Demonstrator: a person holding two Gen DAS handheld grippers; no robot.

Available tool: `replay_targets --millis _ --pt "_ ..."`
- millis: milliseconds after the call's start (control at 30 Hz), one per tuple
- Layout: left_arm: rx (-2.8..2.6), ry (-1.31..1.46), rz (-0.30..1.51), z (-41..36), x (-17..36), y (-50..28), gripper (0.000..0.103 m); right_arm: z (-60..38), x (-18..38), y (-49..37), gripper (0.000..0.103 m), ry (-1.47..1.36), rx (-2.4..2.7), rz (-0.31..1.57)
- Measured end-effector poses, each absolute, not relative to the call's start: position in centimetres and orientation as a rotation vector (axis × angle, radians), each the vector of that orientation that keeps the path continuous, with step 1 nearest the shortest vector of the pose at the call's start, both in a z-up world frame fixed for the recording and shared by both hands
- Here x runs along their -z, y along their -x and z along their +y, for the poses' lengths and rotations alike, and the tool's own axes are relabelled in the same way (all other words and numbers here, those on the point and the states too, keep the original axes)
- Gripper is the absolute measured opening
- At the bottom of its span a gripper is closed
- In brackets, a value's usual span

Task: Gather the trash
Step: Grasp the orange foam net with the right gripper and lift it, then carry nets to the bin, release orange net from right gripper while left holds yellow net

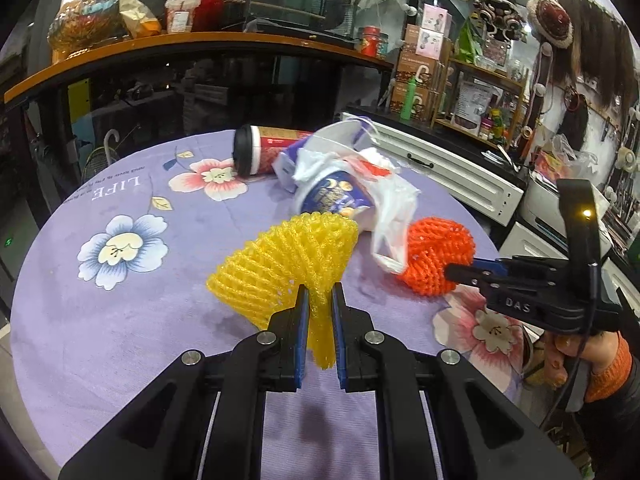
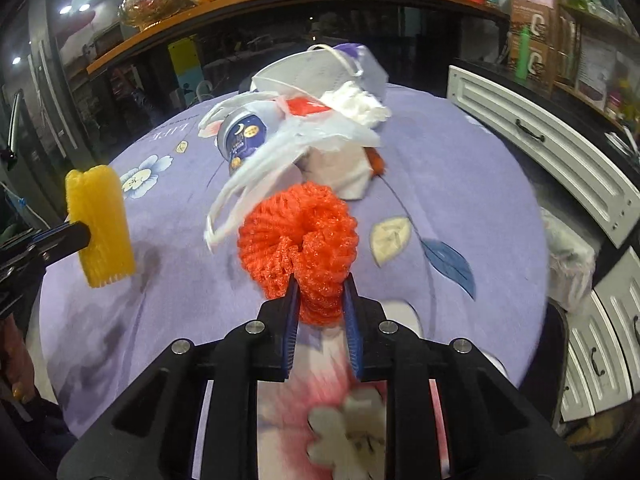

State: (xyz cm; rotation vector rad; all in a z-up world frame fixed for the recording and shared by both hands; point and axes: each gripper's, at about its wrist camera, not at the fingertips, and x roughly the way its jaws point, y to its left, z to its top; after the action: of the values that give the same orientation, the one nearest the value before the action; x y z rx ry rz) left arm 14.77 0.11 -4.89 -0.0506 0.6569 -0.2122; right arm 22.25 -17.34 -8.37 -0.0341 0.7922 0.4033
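A round worktop (image 1: 120, 320) with a purple cloth printed with flowers fills the lower part of both views, and behind it, in the upper part of the frames, stand a dark glass counter with an orange edge and crowded shelves. In the left wrist view the left hand-held gripper (image 1: 320, 304) sits at the bottom centre, its blue pads narrow and pressing on the lower end of a yellow foam net (image 1: 288, 256), which fans out above the jaws. At the right edge of the same view the right hand-held gripper (image 1: 452, 272) comes in sideways, carried by a hand (image 1: 576, 356) in an orange sleeve, with its tip at an orange foam net (image 1: 436, 256). In the right wrist view this right hand-held gripper (image 2: 320, 300) is at the bottom centre and its jaws are pinched on the orange foam net (image 2: 298, 236), which bulges above them. Beyond the nets, in the middle of the worktop, lies a heap of trash: a dark blue paper cup (image 1: 332, 196) on its side, a thin white plastic bag (image 1: 392, 216) touching it, a white face mask (image 1: 340, 136), and a red cup with a black lid (image 1: 260, 152) lying further back. The yellow foam net (image 2: 102, 224) appears at the left of the right wrist view.
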Motion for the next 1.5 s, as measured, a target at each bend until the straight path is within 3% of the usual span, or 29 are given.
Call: replay_targets --millis 433,1033,1100,1167,1233,1500 --pt "0.390 -0.007 0.655 -9.2 4.8 -13.8 0.012 -29.5 7.9 -13.3 0.022 -0.085 -0.133 0.679" --pt "0.665 -0.130 0.721 -23.7 7.0 -14.1 0.012 -40.7 21.7 -14.3 0.023 -0.268 0.125 0.874" --pt "0.667 -0.149 0.733 -24.5 7.6 -14.3 0.012 -40.8 22.9 -14.8 0.031 -0.277 0.123 0.895" --pt "0.674 -0.163 0.745 -25.1 8.2 -14.4 0.012 -40.9 24.1 -15.2 0.056 -0.281 0.128 0.908" --pt "0.682 -0.179 0.758 -25.9 8.8 -14.6 0.012 -41.1 24.6 -15.2 0.067 -0.285 0.142 0.904" --pt "0.728 -0.248 0.829 -29.6 11.8 -15.1 0.012 -42.3 23.1 -12.4 0.067 -0.266 0.230 0.859"
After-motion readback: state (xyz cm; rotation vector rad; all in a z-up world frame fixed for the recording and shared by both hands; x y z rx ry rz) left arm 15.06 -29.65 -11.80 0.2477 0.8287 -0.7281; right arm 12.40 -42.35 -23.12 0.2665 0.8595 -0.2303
